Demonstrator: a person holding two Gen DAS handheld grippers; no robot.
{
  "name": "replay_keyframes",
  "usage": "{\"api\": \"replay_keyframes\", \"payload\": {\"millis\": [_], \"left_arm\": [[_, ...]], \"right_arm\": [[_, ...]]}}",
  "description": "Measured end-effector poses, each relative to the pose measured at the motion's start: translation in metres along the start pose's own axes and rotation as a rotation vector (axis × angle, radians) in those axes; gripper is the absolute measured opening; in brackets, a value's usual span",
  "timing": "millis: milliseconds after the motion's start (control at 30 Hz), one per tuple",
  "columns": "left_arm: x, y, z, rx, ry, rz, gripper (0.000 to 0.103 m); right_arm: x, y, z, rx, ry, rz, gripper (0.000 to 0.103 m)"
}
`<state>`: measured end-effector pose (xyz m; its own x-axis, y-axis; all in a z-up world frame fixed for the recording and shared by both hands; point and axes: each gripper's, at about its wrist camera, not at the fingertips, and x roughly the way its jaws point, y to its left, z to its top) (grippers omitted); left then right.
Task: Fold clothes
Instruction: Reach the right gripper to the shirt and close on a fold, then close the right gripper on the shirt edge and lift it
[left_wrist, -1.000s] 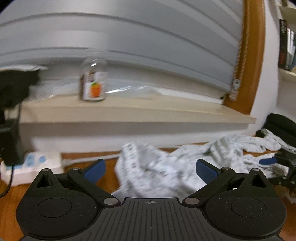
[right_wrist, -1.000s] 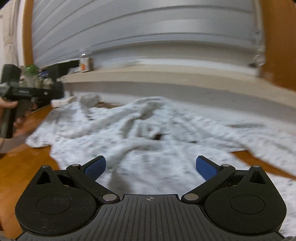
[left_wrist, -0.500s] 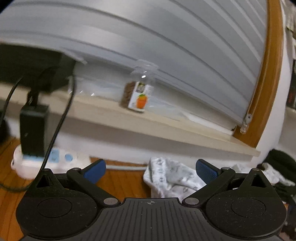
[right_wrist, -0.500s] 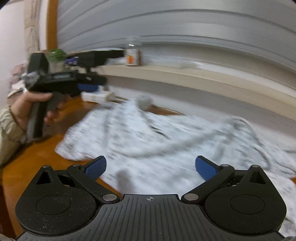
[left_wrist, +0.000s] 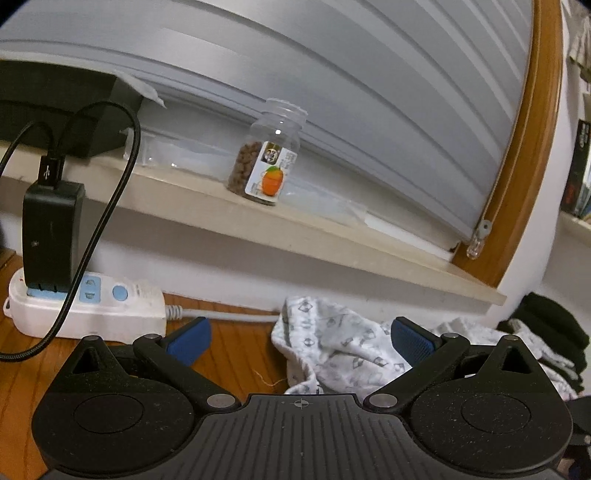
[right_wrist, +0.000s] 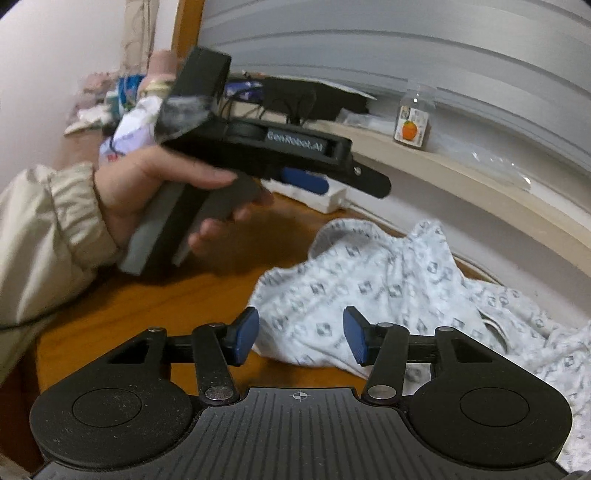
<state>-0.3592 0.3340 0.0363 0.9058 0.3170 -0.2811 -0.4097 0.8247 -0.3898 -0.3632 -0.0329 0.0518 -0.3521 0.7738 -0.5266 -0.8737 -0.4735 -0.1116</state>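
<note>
Your right hand-held gripper (right_wrist: 301, 338) is closing over the patterned garment's (right_wrist: 388, 288) near edge, pads not yet pinching; your left hand-held gripper (left_wrist: 297, 338) waits spread apart near the power strip (left_wrist: 110, 306).

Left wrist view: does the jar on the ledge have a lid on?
No, the jar on the ledge shows an open threaded mouth with no lid.

The right gripper (right_wrist: 300, 334) now has its blue pads much nearer each other than a second ago, its jaws closing over the near edge of the white patterned garment (right_wrist: 388, 280), nothing pressed between them. It has swung toward the left gripper (right_wrist: 314, 177), which fills its upper left view with the hand (right_wrist: 147, 192). In the left wrist view, the jar (left_wrist: 267, 166) has shifted from left to centre, and less garment (left_wrist: 332, 347) shows.
</note>
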Motion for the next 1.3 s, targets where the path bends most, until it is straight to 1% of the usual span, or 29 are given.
{"api": "replay_keyframes", "payload": {"millis": [100, 200, 233, 267, 300, 333, 400, 467, 567, 633, 700, 767, 833, 1033, 1133, 1200, 1267, 1300], "left_arm": [[0.0, 0.001, 0.0, -0.005, 0.001, 0.001, 0.103], [0.001, 0.003, 0.0, -0.014, 0.006, 0.0, 0.103], [0.001, 0.003, 0.0, -0.015, 0.011, 0.002, 0.103], [0.002, 0.004, 0.0, -0.017, 0.015, 0.005, 0.103], [0.001, 0.004, 0.0, -0.021, 0.015, 0.007, 0.103], [0.001, 0.005, 0.0, -0.025, 0.015, 0.008, 0.103], [0.0, 0.006, 0.0, -0.029, 0.017, 0.006, 0.103], [-0.001, 0.006, 0.001, -0.029, 0.017, 0.001, 0.103], [-0.002, 0.006, 0.001, -0.028, 0.018, 0.001, 0.103], [-0.001, 0.007, 0.001, -0.031, 0.023, 0.008, 0.103], [0.0, 0.007, 0.001, -0.033, 0.026, 0.009, 0.103], [0.0, 0.007, 0.001, -0.03, 0.028, 0.01, 0.103], [0.001, 0.007, 0.001, -0.028, 0.029, 0.008, 0.103], [0.002, 0.005, 0.001, -0.025, 0.036, 0.004, 0.103], [0.002, 0.004, 0.001, -0.021, 0.045, 0.002, 0.103], [0.002, 0.004, 0.001, -0.021, 0.046, 0.001, 0.103], [0.003, 0.003, 0.0, -0.021, 0.046, 0.0, 0.103], [0.003, 0.004, 0.0, -0.019, 0.047, -0.002, 0.103]], "right_arm": [[0.004, 0.007, 0.002, 0.025, -0.003, 0.019, 0.051], [0.017, 0.014, -0.002, -0.01, 0.031, -0.032, 0.05], [0.02, 0.015, -0.004, -0.016, 0.041, -0.047, 0.044], [0.022, 0.012, -0.006, -0.004, 0.043, -0.043, 0.031], [0.021, 0.008, -0.007, 0.019, 0.042, -0.025, 0.021], [0.018, 0.004, -0.008, 0.033, 0.037, -0.022, 0.014], [0.007, -0.001, -0.008, 0.043, 0.013, -0.036, 0.012], [-0.005, -0.01, -0.008, 0.068, -0.017, -0.064, 0.008], [-0.022, -0.027, -0.006, 0.091, -0.046, -0.144, 0.008], [-0.026, -0.037, -0.005, 0.081, -0.039, -0.194, 0.009], [-0.025, -0.044, -0.007, 0.065, -0.015, -0.227, 0.011], [-0.024, -0.046, -0.009, 0.053, 0.004, -0.232, 0.02], [-0.025, -0.045, -0.01, 0.049, 0.005, -0.237, 0.028], [-0.031, -0.03, -0.006, 0.013, -0.028, -0.229, 0.029], [-0.03, -0.023, -0.007, -0.002, -0.012, -0.212, 0.03], [-0.027, -0.023, -0.011, 0.01, 0.001, -0.187, 0.032], [-0.027, -0.025, -0.015, 0.037, 0.007, -0.161, 0.038], [-0.027, -0.025, -0.016, 0.044, 0.007, -0.157, 0.038]]}}
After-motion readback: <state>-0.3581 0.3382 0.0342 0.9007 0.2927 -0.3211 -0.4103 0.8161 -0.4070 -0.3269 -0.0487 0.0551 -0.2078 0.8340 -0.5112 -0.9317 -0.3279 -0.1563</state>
